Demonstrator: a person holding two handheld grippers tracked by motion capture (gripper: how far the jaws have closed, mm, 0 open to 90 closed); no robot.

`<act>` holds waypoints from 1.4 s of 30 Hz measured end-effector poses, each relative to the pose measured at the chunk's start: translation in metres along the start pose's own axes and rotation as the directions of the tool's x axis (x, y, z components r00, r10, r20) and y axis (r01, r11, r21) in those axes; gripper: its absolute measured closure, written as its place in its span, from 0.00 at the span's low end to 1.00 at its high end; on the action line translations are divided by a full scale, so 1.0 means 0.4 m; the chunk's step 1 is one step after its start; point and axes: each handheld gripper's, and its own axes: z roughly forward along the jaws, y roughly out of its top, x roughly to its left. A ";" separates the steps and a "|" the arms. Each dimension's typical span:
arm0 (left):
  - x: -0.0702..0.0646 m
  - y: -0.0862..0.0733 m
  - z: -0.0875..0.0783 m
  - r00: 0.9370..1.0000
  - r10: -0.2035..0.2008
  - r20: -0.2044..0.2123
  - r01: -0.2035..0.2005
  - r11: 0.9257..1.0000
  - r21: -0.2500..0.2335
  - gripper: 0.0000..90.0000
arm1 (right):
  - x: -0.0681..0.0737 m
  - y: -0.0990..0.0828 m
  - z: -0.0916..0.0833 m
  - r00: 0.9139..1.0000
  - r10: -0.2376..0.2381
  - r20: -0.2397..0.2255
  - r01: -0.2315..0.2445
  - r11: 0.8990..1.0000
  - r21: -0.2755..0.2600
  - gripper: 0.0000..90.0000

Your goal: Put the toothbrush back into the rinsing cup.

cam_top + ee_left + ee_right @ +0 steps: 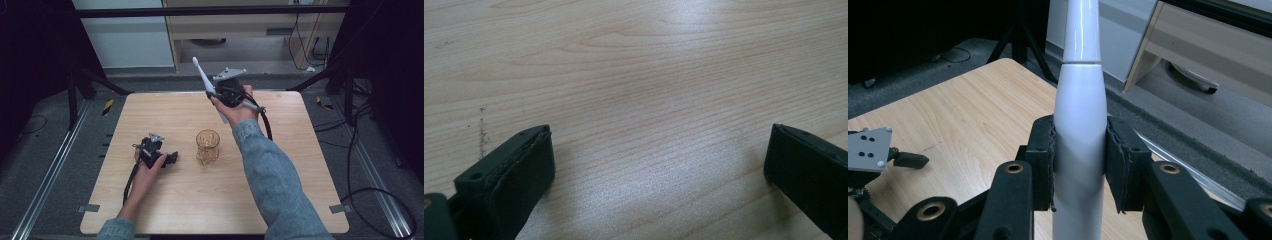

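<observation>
A white electric toothbrush (204, 80) stands tilted in the air over the table's far edge, head up and to the left. My right gripper (220, 95) is shut on its handle; in the right gripper view both pads (1043, 160) press the white toothbrush body (1080, 150). An amber glass cup (207, 146) stands upright at the middle of the table, below and in front of the toothbrush. My left gripper (170, 159) rests on the wooden table (280, 190) left of the cup. Its jaws stand wide apart over bare wood, with nothing between the pads (529, 170).
The light wooden table (649, 75) sits on a metal frame with dark floor and cables around it. A cabinet and a white panel stand beyond the far edge. The left gripper (878, 155) with its grey plate shows at the left of the right gripper view.
</observation>
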 end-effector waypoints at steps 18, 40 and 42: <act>0.000 0.000 0.000 1.000 -0.001 0.000 0.001 1.000 -0.002 0.00 | 0.046 0.008 0.003 0.999 -0.018 -0.046 0.016 0.999 -0.035 0.74; 0.000 0.000 0.001 1.000 -0.002 -0.001 0.002 1.000 -0.003 0.00 | 0.060 -0.021 0.005 0.997 0.000 -0.072 -0.003 0.999 -0.035 0.74; 0.000 0.000 0.001 1.000 -0.001 0.000 0.001 1.000 -0.002 0.00 | 0.064 -0.019 0.005 0.997 0.004 -0.079 -0.007 0.999 -0.042 0.74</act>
